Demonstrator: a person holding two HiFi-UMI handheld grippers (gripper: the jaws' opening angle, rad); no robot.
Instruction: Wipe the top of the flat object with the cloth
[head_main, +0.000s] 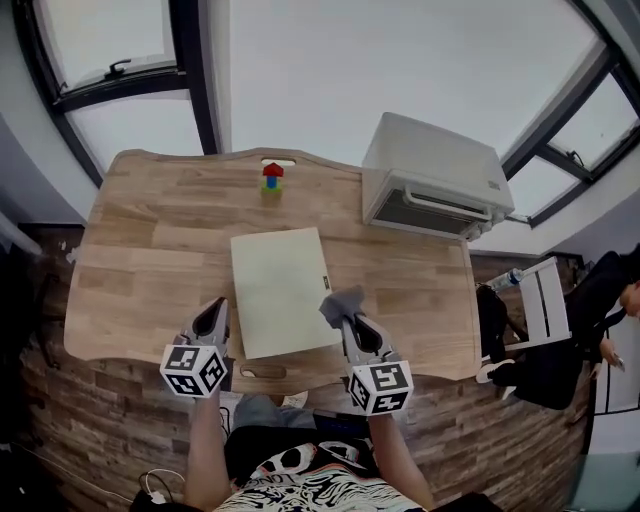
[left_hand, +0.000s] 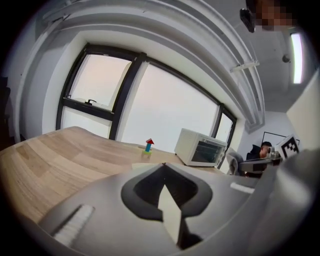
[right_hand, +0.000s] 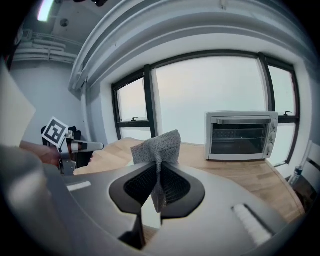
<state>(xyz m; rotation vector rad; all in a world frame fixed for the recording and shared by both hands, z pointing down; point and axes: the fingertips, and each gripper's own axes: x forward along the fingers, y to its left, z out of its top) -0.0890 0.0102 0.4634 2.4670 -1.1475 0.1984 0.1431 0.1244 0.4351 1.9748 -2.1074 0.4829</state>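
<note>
A pale flat board (head_main: 283, 288) lies in the middle of the wooden table (head_main: 130, 260), reaching to its near edge. My right gripper (head_main: 345, 318) hovers at the board's near right corner, shut on a grey cloth (head_main: 341, 304) that sticks up bunched from its jaws (right_hand: 159, 149). Just off the board's near left corner, my left gripper (head_main: 213, 322) is shut with nothing in it (left_hand: 164, 165). Only a thin strip of the board (left_hand: 142, 165) shows beyond the left jaws.
A white toaster oven (head_main: 432, 178) stands at the back right of the table (right_hand: 240, 134). A small stack of coloured blocks (head_main: 271, 181) sits at the far edge, behind the board (left_hand: 148, 146). A seated person (head_main: 590, 310) and a white chair (head_main: 535, 305) are to the right.
</note>
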